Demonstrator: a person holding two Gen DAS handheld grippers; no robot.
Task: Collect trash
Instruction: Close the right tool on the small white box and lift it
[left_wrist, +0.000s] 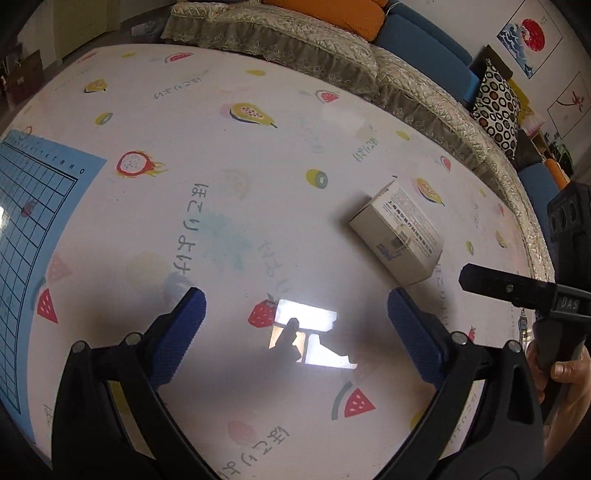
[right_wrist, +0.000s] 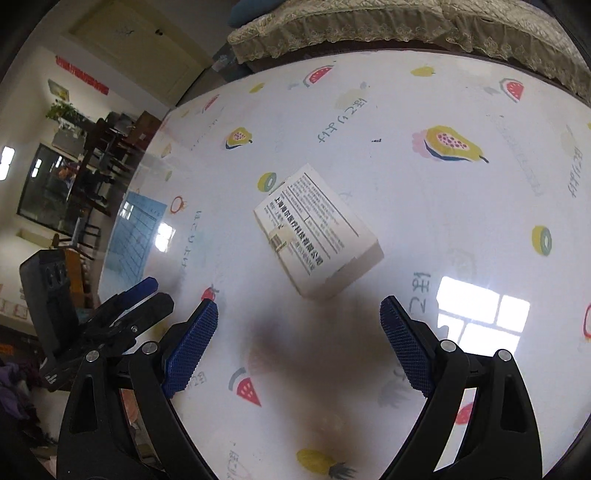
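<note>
**Box flat on table, both grippers above it**

White cardboard box (right_wrist: 318, 232) lies mid-table on fruit-print tablecloth (right_wrist: 443, 206), well inside every edge. Right gripper (right_wrist: 299, 325) nearest, jaws wide, empty. Left gripper (left_wrist: 295, 314) beside, jaws wide, empty.

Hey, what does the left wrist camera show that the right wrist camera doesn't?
Only the left wrist view shows the orange cushion, the spotted pillow and the wall pictures. Only the right wrist view shows the door and dark chairs. Both show the white box lying on the fruit-print table, the blue grid sheet, and both grippers, left gripper and right gripper, open.
</note>
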